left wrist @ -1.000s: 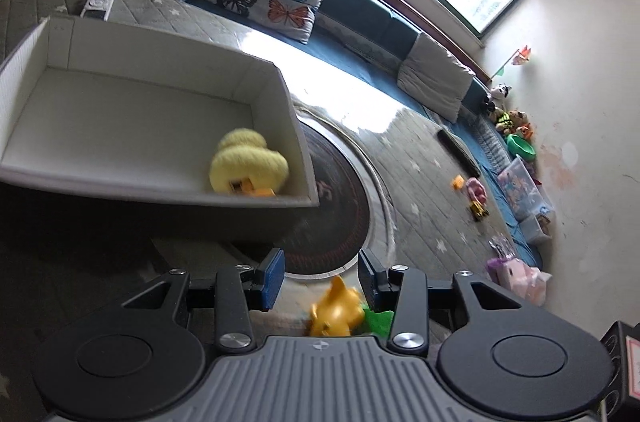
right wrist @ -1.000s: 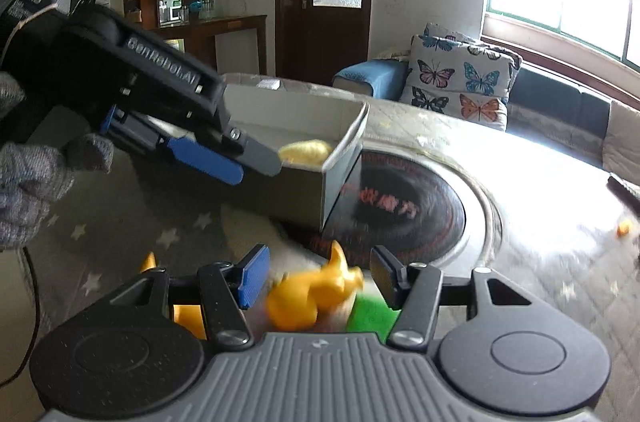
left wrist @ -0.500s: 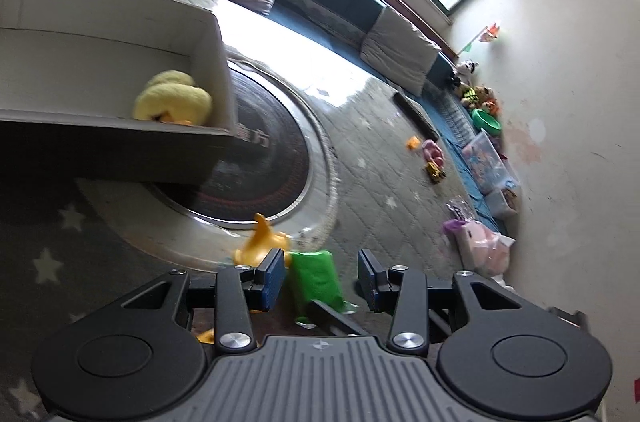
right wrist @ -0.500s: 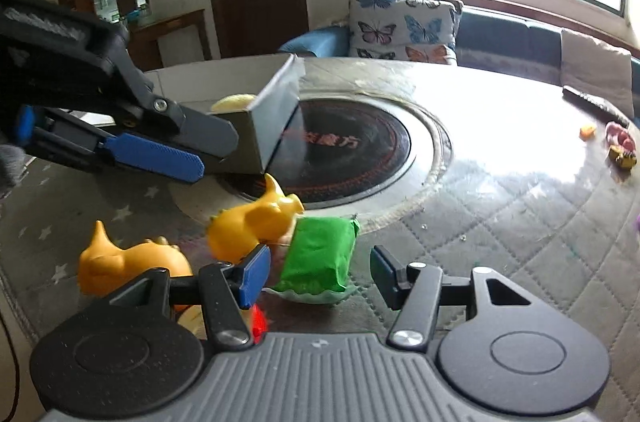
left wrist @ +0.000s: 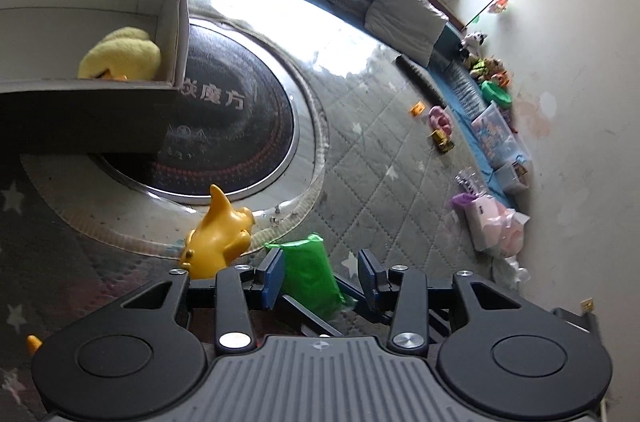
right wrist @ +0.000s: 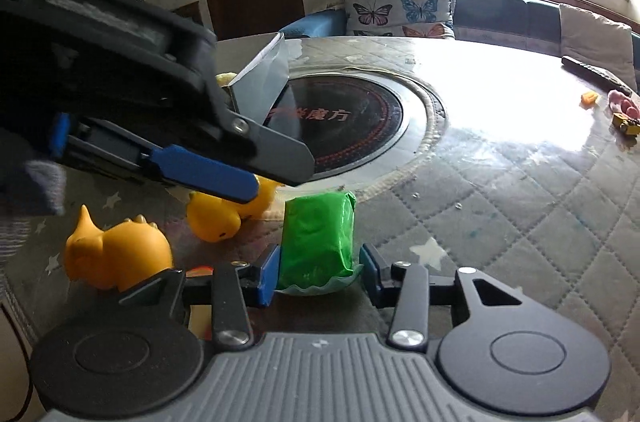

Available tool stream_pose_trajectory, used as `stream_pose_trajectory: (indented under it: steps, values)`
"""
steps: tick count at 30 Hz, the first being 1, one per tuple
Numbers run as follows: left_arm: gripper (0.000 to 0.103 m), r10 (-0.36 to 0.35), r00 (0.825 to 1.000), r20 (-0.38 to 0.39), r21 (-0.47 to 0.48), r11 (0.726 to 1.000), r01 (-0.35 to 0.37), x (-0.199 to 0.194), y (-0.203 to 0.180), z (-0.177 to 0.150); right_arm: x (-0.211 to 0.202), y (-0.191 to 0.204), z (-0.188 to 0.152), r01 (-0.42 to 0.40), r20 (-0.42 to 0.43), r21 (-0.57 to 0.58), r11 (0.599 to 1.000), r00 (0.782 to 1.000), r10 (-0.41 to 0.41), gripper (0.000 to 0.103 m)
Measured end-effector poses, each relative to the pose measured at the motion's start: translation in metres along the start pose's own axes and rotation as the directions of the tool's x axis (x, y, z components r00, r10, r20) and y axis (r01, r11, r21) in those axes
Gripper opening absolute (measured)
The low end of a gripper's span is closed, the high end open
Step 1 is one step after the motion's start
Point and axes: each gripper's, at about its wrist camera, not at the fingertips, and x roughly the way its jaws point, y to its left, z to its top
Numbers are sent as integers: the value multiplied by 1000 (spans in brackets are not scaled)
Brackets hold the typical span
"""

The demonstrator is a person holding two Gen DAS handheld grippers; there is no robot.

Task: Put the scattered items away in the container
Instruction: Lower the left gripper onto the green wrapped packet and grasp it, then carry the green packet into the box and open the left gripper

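A green packet (right wrist: 318,238) lies on the quilted table between the open jaws of my right gripper (right wrist: 319,274); the left pad seems to touch it. In the left wrist view the same packet (left wrist: 310,272) shows under my open left gripper (left wrist: 320,276), which hovers above. The left gripper (right wrist: 208,174) also crosses the right wrist view. A yellow-orange toy (left wrist: 218,234) (right wrist: 224,218) lies just left of the packet. A second orange toy (right wrist: 116,254) sits further left. The grey box (left wrist: 92,102) holds a yellow plush duck (left wrist: 120,56).
A round black hotplate (left wrist: 224,126) is set in the table beside the box. Small toys (left wrist: 440,126) and a remote (left wrist: 420,80) lie at the far right of the table. A sofa with butterfly cushions (right wrist: 396,8) stands behind.
Both grippers moved from the box toward the green packet. The right gripper's jaws now straddle the packet; the left gripper came over it from above. Both stayed open.
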Motion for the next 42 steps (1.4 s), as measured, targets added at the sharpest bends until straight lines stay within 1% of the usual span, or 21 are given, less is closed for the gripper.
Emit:
stream_pose_trajectory:
  steps: [7,11,16,20,24,26,30,35,38,42]
  values:
    - [43,7,999,-39,-8,1000,-7,20,-2,-2,-7,-11,-6,-17,12,45,999,1000,16,42]
    - [43,14,998,-53,-17,1000,-15,29,-1,-3,-8,-13,-6,-26,18,52,998,1000,25,42]
    - [42,8,998,-56,-44,999,-11,32,3,-2,-10,-14,-5,-35,22,51,998,999,34,41]
    - [42,27,998,-64,-29,999,-29,33,1,-3,-11,-12,-5,-38,26,53,998,999,37,40]
    - [42,24,998,-61,-29,999,-26,33,1,-4,-10,-11,-5,-34,23,50,998,999,33,40]
    - [37,28,998,-59,-30,999,-30,33,1,-5,-11,-10,-5,-31,23,46,998,999,30,40]
    - [33,-1,998,-57,-51,999,-2,30,6,-7,-14,-9,-5,-21,23,41,999,1000,20,39]
    - [31,-22,1000,-12,-42,999,21,13,3,-3,-23,-2,4,-9,44,2,1000,999,9,39]
    - [29,-33,999,36,-47,998,34,-4,4,4,-27,7,17,-13,69,-35,999,997,16,39]
    - [29,-15,992,123,-50,999,21,-33,11,21,-25,27,44,-34,103,-106,994,994,45,39]
